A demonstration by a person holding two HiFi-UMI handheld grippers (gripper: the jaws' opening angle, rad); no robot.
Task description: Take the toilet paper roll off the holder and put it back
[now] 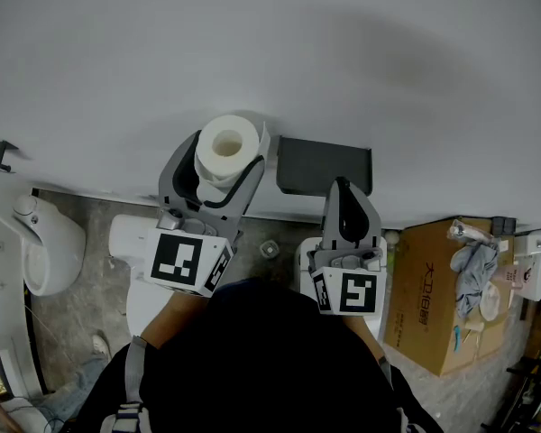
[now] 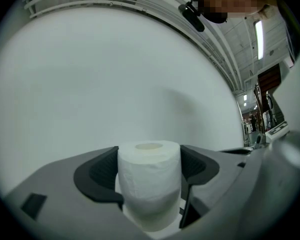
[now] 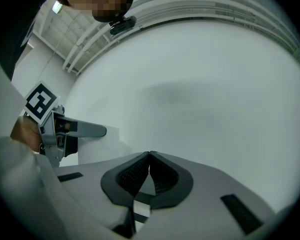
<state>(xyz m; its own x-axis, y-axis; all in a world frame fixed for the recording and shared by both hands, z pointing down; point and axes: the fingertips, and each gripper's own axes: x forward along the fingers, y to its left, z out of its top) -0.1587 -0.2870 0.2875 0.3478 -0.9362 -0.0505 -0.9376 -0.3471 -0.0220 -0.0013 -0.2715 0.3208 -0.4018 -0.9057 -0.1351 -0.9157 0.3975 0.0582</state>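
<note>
The toilet paper roll (image 1: pixel 227 144) is off the holder and up in the left gripper (image 1: pixel 224 162), right in front of the white wall (image 1: pixel 270 52). From the head view we look down on its open core. In the left gripper view the roll (image 2: pixel 150 184) stands upright between the two dark pads (image 2: pixel 101 176), one pressing on each side, so those jaws stand wide but are clamped firmly on the paper. Whether the roll touches the wall cannot be told from here.

Just to its right sits the dark holder (image 1: pixel 325 164), a flat grey box fixed to the wall, with the roll beside it and not on it.

Over to the right gripper (image 1: pixel 342 189): it points up at the lower edge of the holder, and its own view shows the jaws of the right gripper (image 3: pixel 149 157) pressed together with nothing between them. That same view catches the left gripper (image 3: pixel 65 131) off to the side, marker cube showing.

Further out on the floor there is a cardboard box (image 1: pixel 433 305) at the right with rags and bottles in it, a white toilet (image 1: pixel 126 242) under the left gripper, and a white basin (image 1: pixel 47 246) at far left.
</note>
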